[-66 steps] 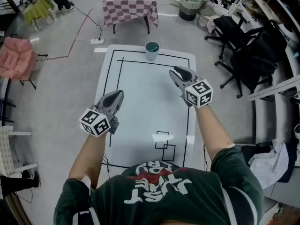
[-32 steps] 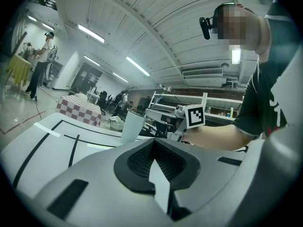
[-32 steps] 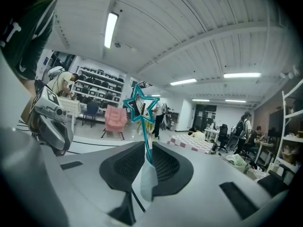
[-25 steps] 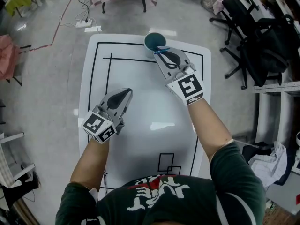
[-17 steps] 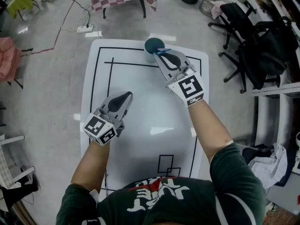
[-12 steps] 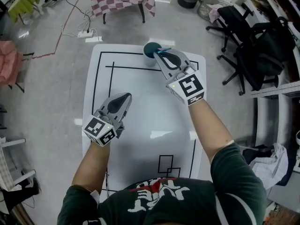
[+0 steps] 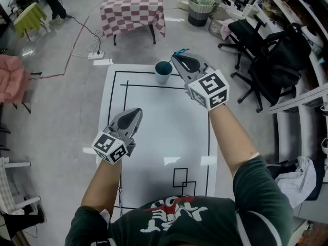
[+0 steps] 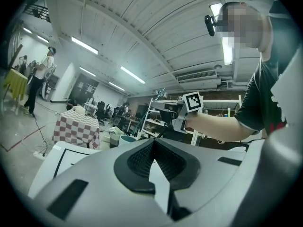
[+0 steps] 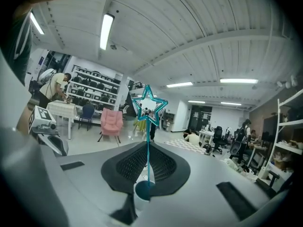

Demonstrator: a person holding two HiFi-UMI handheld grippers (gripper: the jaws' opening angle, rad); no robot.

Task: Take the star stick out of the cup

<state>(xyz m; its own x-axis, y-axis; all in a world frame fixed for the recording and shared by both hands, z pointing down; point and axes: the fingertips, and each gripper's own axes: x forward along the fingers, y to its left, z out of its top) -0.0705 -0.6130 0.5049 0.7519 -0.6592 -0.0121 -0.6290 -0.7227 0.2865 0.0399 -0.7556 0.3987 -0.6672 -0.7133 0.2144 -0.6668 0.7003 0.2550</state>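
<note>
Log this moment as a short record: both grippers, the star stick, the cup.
left gripper: shut, empty, over the left side of the white table
right gripper: shut on the star stick's shaft, held high
star stick: upright, star above the jaws, lower end in line with the cup's mouth; whether it is clear of the cup cannot be told
cup: upright at the table's far edge

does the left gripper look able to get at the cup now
Probably yes: the table between the left gripper and the cup is bare, and the right gripper, shut on the star stick, sits off to the cup's right. The left jaws, shut, would need opening.
</note>
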